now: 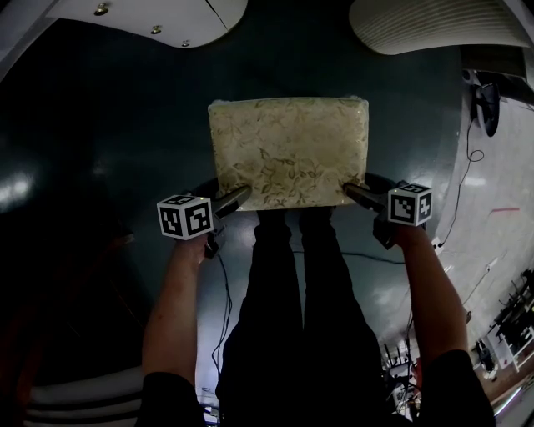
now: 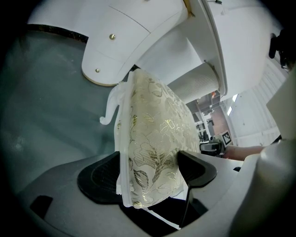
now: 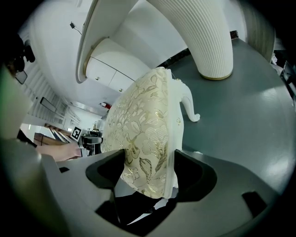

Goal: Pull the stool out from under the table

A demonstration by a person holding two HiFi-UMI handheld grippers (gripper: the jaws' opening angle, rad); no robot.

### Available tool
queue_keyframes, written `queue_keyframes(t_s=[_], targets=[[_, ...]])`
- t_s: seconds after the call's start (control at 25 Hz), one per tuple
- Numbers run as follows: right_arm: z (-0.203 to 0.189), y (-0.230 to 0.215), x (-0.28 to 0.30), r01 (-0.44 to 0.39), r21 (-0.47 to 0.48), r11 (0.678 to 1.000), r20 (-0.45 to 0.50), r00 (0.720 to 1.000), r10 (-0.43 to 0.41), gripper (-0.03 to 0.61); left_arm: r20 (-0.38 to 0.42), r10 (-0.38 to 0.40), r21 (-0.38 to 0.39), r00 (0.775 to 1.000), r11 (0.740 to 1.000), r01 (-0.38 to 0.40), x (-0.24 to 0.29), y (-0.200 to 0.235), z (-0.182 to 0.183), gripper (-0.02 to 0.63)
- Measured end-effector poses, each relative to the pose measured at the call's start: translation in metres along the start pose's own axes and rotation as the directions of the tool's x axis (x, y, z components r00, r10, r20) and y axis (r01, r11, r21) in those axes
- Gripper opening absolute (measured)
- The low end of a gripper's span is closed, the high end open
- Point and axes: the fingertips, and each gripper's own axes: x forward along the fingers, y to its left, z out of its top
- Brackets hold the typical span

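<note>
I see a dark green floor (image 1: 100, 125) and the white surface (image 1: 158, 21) at 11 o'clock. My left tongs (image 1: 236, 198) and right tongs (image 1: 357, 193) each clamp a near corner of the floral stool (image 1: 288, 150).

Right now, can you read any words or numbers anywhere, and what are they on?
No words, numbers or brands can be read.
The cube on the left gripper and the one on the right gripper bear only black-and-white squares, no letters.
The stool shows only a gold leaf pattern.
</note>
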Motion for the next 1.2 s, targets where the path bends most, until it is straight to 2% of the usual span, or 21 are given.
queue_keyframes(t_s=[0.48,0.64,0.72,0.8,0.88,1.0,1.12,1.2], targets=[[-0.011,-0.005,0.008,0.019,0.017,1.0,-0.02,1.0,-0.018,0.288,-0.036,0.004,-0.007,0.999,1.0,-0.005,0.004,0.008,-0.008,0.39],[-0.024,-0.006,-0.001,0.086,0.008,0.996,-0.008,0.996,-0.086,0.288,-0.018,0.092,0.06,0.996,0.994,-0.091,-0.002,0.01,-0.014,0.388],[-0.026,0.004,-0.009,0.101,0.025,0.995,0.002,0.995,-0.101,0.288,0.004,0.132,0.056,0.991,0.99,-0.132,-0.017,0.009,-0.009,0.388],[-0.021,0.023,-0.023,0.107,0.039,0.994,0.022,0.994,-0.107,0.288,0.037,0.142,0.032,0.989,0.989,-0.143,-0.039,-0.005,0.0,0.388],[-0.015,0.047,-0.041,0.13,0.031,0.991,0.053,0.99,-0.132,0.288,0.067,0.117,0.037,0.991,0.992,-0.119,-0.065,-0.035,0.008,0.387],[-0.002,0.104,-0.061,0.135,-0.003,0.991,0.105,0.985,-0.134,0.287,0.071,0.063,0.123,0.995,0.99,-0.072,-0.1,-0.086,0.016,0.376],[0.015,0.173,-0.084,0.064,-0.046,0.997,0.155,0.986,-0.056,0.287,0.094,0.008,0.198,0.996,0.98,-0.027,-0.133,-0.139,0.027,0.299],[0.022,0.206,-0.107,0.045,-0.104,0.994,0.171,0.985,-0.026,0.287,0.128,-0.023,0.233,0.991,0.972,-0.007,-0.155,-0.173,0.034,0.298]])
